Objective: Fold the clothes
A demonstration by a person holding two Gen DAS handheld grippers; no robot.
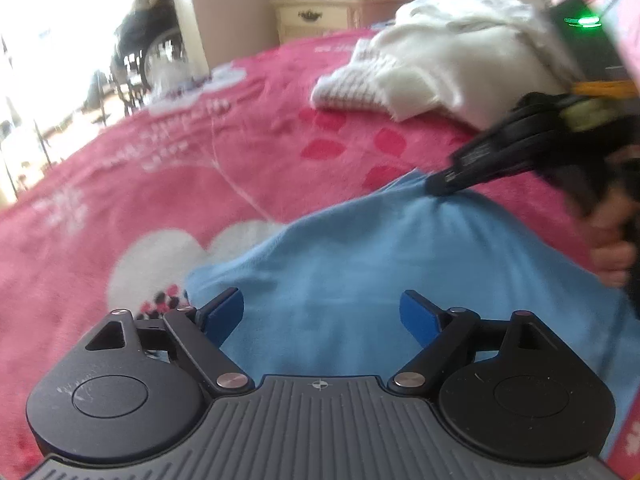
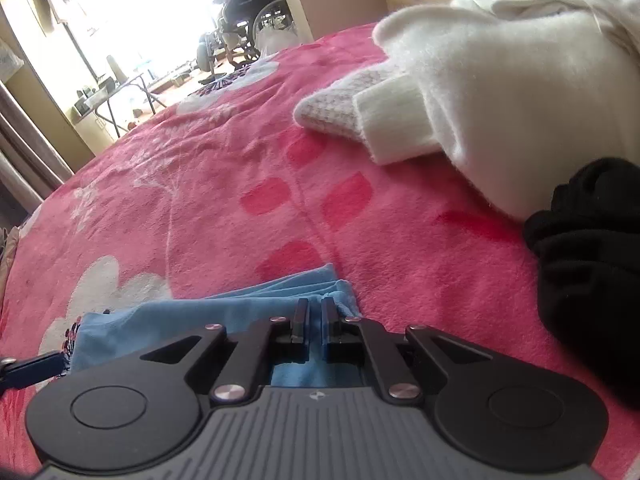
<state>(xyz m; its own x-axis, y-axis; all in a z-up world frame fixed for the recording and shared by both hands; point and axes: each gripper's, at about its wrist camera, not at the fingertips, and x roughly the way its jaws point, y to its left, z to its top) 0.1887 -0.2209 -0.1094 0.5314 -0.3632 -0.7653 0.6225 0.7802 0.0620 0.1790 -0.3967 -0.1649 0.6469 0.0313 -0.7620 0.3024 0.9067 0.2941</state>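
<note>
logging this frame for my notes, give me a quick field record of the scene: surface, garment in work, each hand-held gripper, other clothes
surface: pink floral fleece blanket
garment in work: light blue soft cloth garment, lying on the blanket
left hand-held gripper: open, above the blue garment, holding nothing
right hand-held gripper: shut on the blue garment's bunched edge
other clothes: fluffy white knit sweater; crumpled black garment, both unfolded

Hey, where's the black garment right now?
In the right wrist view the black garment is bunched at the right edge on the pink blanket, against the white sweater and right of the blue cloth.
</note>
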